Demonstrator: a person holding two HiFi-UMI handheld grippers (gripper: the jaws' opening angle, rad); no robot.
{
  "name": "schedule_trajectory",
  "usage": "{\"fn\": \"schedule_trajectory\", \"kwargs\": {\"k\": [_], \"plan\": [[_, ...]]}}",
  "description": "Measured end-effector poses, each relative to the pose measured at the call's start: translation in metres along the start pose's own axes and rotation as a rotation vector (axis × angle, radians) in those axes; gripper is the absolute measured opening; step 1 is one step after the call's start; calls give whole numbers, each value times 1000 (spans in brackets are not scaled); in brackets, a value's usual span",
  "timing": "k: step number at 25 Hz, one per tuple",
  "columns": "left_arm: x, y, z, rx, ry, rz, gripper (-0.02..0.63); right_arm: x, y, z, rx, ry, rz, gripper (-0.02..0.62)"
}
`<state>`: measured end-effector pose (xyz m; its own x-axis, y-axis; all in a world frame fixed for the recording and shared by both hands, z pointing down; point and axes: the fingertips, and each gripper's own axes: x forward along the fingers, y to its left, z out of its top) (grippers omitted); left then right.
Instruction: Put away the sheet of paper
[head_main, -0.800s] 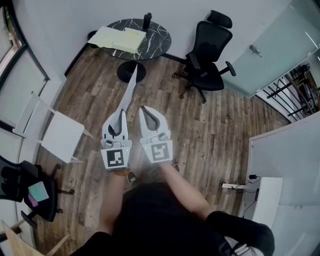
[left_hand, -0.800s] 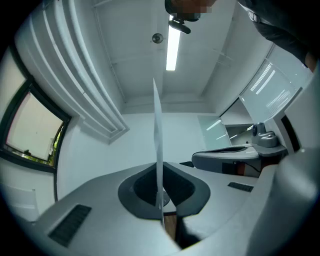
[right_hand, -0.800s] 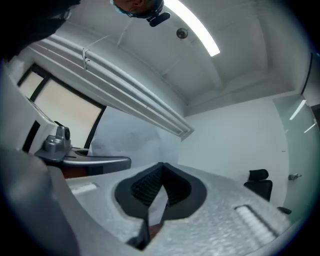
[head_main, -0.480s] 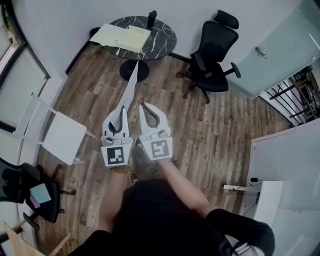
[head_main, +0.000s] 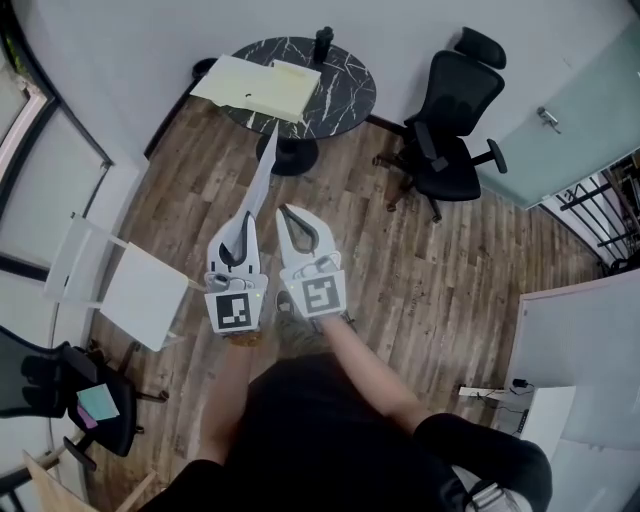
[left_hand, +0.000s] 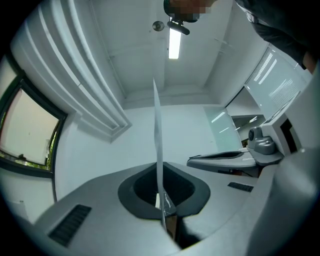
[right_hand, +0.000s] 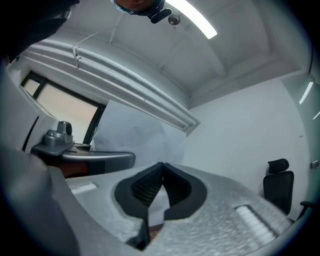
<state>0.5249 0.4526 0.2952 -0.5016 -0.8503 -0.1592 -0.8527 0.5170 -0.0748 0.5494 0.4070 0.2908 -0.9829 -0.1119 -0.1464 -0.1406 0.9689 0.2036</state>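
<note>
The sheet of paper (head_main: 261, 176) stands edge-on, rising from my left gripper (head_main: 244, 220), which is shut on its lower edge. In the left gripper view the paper (left_hand: 156, 130) is a thin white line pinched where the jaws meet at my left gripper (left_hand: 160, 166). My right gripper (head_main: 286, 212) is held close beside it on the right, shut, with nothing between its pads. In the right gripper view my right gripper (right_hand: 161, 164) has its jaw tips together, and the sheet (right_hand: 135, 136) shows broadside behind the left gripper (right_hand: 85, 158).
A round black marble table (head_main: 345, 98) stands ahead, bearing a pale yellow folder (head_main: 255, 84) and a dark cup (head_main: 322, 42). A black office chair (head_main: 452, 135) is to its right, a white chair (head_main: 125, 288) at left, another black chair (head_main: 60, 395) at lower left. The floor is wood planks.
The table and chairs have shifted down and right in the head view as the person steps closer. Both grippers keep the same pose, the paper still held.
</note>
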Motion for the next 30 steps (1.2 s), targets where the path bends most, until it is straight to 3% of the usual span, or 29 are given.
{"fn": "schedule_trajectory", "kwargs": {"k": [14, 24, 30], "plan": [[150, 64, -47, 29, 58, -30, 9, 151, -71, -62, 52, 46, 15, -2], [202, 127, -102, -44, 105, -101, 11, 227, -59, -112, 58, 127, 26, -2], [231, 191, -105, -88, 89, -181, 10, 293, -40, -111, 19, 152, 7, -2]]}}
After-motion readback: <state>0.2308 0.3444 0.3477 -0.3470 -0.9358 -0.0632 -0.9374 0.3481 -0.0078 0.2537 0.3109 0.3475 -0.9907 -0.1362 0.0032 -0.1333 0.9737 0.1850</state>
